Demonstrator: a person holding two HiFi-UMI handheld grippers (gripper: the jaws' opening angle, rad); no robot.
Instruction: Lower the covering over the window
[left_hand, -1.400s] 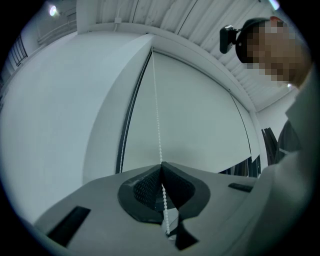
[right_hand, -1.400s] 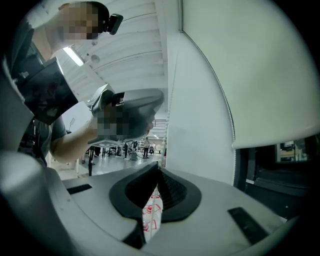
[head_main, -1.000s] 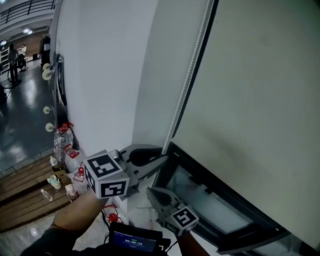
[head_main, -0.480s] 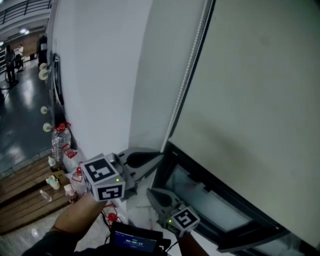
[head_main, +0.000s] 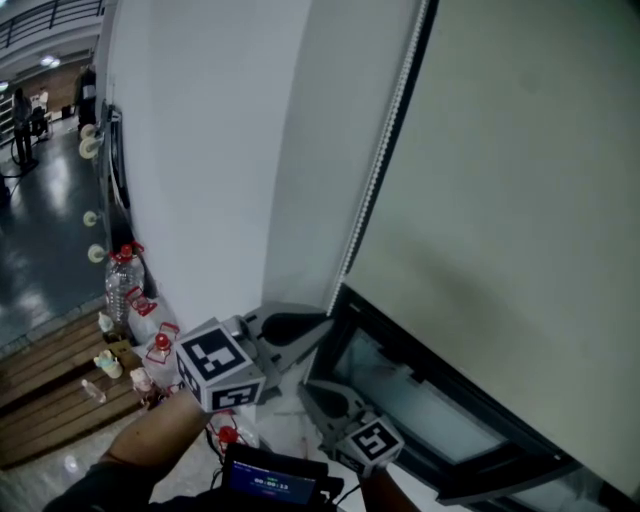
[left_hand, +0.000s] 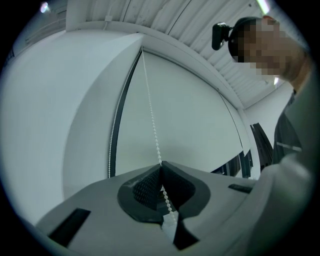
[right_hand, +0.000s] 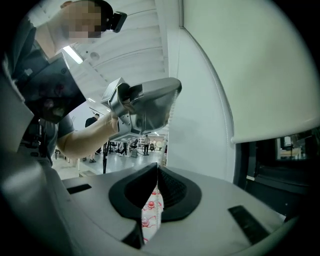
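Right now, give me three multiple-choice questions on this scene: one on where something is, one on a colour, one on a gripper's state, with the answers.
1. In the head view, where does the chain hang against the blind?
A) along its left edge
B) along its right edge
C) across its middle

2. What colour is the chain?
A) red
B) white
C) black

3. How is the left gripper?
A) open, beside the chain
B) shut on a bottle
C) shut on the chain

Answers:
1 A, the beads run down just left of the blind.
2 B, the beads show white in both the head view and the left gripper view.
3 C, its jaws are closed with the chain running between them.
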